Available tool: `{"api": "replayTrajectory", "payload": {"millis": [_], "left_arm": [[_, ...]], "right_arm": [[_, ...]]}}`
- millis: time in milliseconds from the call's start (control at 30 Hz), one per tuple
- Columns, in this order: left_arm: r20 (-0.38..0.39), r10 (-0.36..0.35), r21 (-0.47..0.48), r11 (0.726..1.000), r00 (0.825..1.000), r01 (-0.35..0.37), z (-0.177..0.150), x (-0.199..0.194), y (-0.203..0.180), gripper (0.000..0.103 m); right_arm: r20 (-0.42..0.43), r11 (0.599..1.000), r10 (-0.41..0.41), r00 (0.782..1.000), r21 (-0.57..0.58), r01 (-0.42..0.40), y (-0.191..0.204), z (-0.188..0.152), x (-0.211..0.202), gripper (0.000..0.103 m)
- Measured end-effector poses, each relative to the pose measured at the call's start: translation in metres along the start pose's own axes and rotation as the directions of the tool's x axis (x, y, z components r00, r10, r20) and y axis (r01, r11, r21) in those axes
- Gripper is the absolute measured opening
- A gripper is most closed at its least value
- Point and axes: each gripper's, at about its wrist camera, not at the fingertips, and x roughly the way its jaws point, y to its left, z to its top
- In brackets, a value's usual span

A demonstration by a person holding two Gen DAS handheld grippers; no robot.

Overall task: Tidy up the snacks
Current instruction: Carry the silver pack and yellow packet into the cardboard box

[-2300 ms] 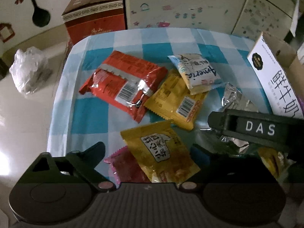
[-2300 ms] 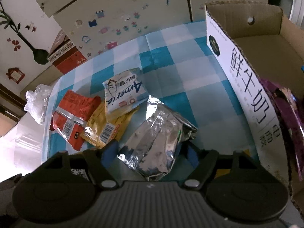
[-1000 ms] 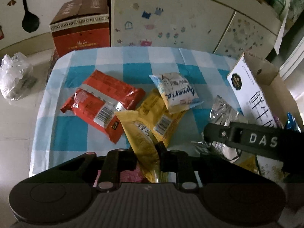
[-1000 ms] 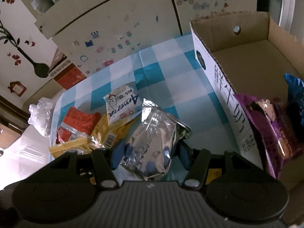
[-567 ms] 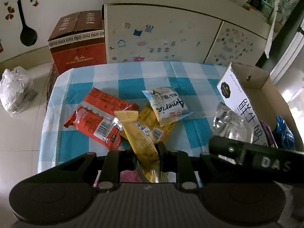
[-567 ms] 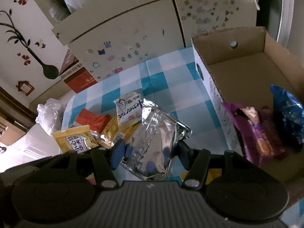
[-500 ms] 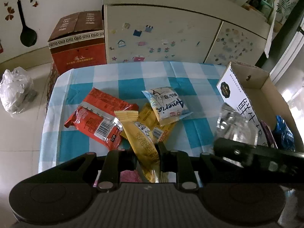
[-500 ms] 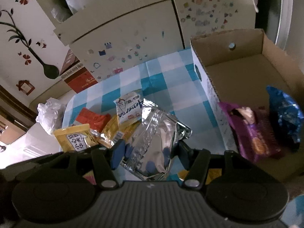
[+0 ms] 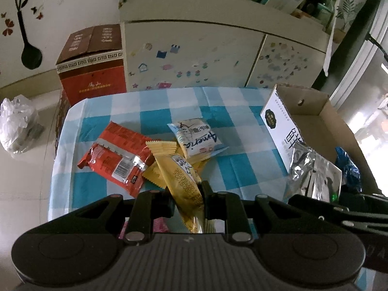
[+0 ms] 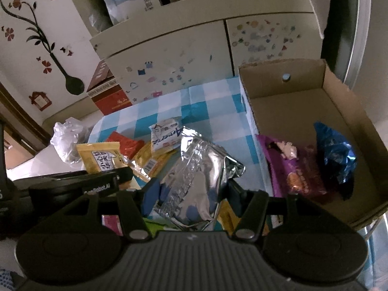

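The right gripper point(image 10: 191, 194) is clamping a silver foil packet point(image 10: 201, 169) just left of the open cardboard box point(image 10: 339, 92), nearer it than the left gripper point(image 9: 186, 194), which is pinching a yellow snack packet point(image 9: 179, 169) lengthwise

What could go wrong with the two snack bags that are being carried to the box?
1. The right gripper holds the puffy silver bag by its lower part; it might slip or get squashed.
2. The left gripper pinches the yellow packet near one end, so it could swing loose.
3. The cardboard box already holds a purple bag and a blue bag; a drop could land on them or miss the wall.
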Motion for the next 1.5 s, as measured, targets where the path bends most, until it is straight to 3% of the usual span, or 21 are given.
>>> {"api": "replayTrajectory", "payload": {"millis": [800, 1233, 1500], "left_arm": [[-0.003, 0.002, 0.020, 1.000, 1.000, -0.002, 0.003, 0.012, -0.021, 0.025], [-0.019, -0.121, -0.069, 0.990, 0.992, 0.119, 0.000, 0.011, -0.039, 0.025], [0.007, -0.210, -0.056, 0.976, 0.978, 0.210, 0.009, 0.005, -0.087, 0.025]], "right_arm": [[0.080, 0.992, 0.026, 0.996, 0.125, -0.036, -0.041, 0.022, -0.015, 0.060], [0.148, 0.961, 0.013, 0.989, 0.273, -0.054, -0.084, 0.044, -0.031, 0.060], [0.197, 0.930, -0.003, 0.980, 0.360, -0.069, -0.117, 0.051, -0.048, 0.060]]}}
